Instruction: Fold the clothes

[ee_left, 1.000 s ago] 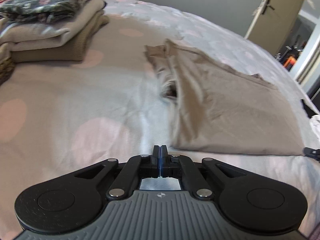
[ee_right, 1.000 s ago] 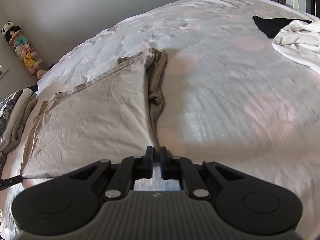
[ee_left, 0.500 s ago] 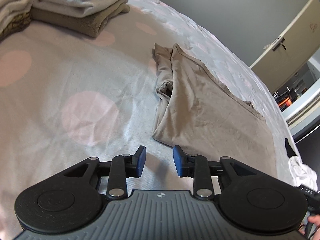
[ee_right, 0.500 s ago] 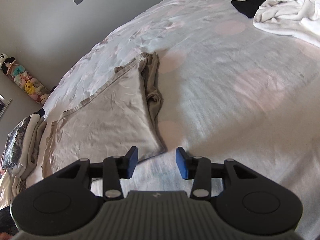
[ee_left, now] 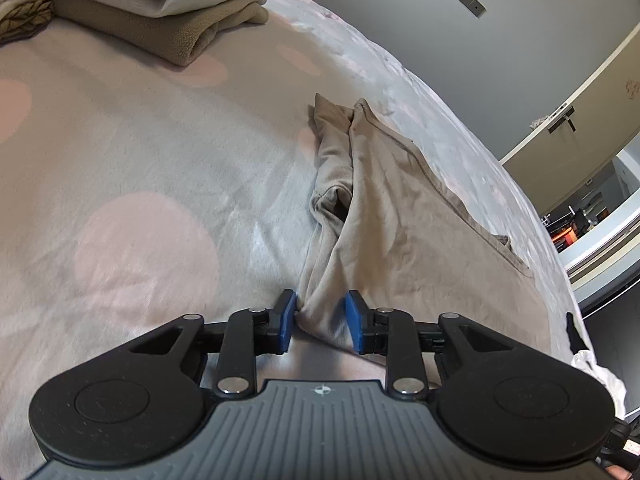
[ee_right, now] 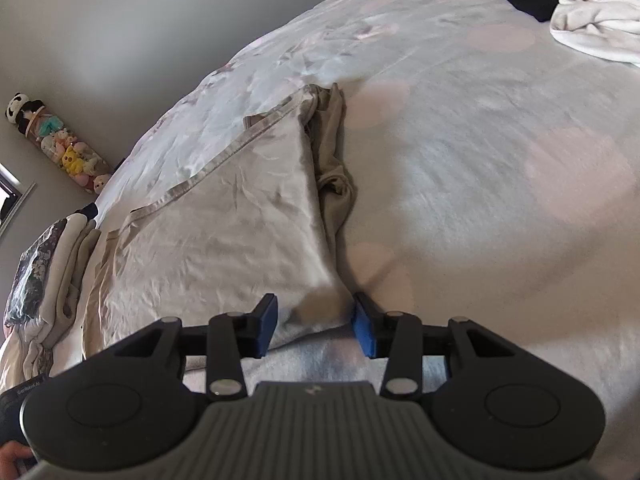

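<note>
Both grippers dropped to the beige garment's [ee_left: 404,240] near corners since a second ago. Your left gripper [ee_left: 321,317] and right gripper [ee_right: 314,326] had just been closing, cloth between unclamped pads, probably to fold it up the bed [ee_left: 120,160].

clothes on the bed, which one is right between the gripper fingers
The flat beige garment: its near corners sit between the fingers of the left gripper and right gripper. The folded stack and white crumpled garment lie far off.
</note>
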`<state>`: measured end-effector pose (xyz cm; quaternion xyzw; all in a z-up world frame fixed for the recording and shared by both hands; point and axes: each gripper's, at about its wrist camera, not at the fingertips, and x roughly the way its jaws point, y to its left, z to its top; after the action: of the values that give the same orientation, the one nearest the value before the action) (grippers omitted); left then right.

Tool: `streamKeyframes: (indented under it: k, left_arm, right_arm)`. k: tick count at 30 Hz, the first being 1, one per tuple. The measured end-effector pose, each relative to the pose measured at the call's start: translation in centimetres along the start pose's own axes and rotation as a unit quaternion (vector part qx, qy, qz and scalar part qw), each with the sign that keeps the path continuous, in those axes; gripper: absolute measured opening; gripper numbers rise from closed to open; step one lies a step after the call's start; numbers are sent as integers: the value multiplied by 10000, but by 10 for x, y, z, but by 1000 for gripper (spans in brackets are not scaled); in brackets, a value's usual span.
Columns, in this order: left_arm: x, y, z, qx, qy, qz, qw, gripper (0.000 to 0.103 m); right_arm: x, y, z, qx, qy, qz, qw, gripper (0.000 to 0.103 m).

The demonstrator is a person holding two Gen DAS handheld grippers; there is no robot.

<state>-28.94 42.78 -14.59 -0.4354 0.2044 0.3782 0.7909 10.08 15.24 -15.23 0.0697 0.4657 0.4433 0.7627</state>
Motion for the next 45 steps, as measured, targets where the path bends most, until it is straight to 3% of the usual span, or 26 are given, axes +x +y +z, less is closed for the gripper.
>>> streamKeyframes:
  k: [3,8,15,22,27,33,42,45]
  left_arm:
    - [2,-4,1,209,-42,119,9997,13]
    - [0,-19,-3,732,-118,465,9962,5]
    - [-8,-47,-3,1655,-39,972,9814,2]
    - [-27,-69,1,2422,-40,1297,9615,2]
    - [-48,-84,-1,2802,-74,1444,9490,2]
    - [-78,-84,-18,3057,-73,1423,9414,2]
    - [-128,-67,-50,2897,109,1361,9473,2]
    - [-138,-66,-61,3043,170,1412,9419,2]
  right_arm:
    - [4,1,1,-117,-28,-82,9999,21]
    - [4,9,0,-440,-113,-205,9988,9]
    - [-4,41,-8,-1692,-286,-858,9814,7]
    - [-18,56,-10,-2178,-273,-1257,9675,6]
    - [-35,64,-13,-2196,-83,-1303,9668,6]
    - [-65,70,-25,-2201,41,-1288,9669,6]
    - [-114,73,-58,-2200,353,-1277,9665,6]
    - [-127,72,-73,-2272,502,-1298,9638,7]
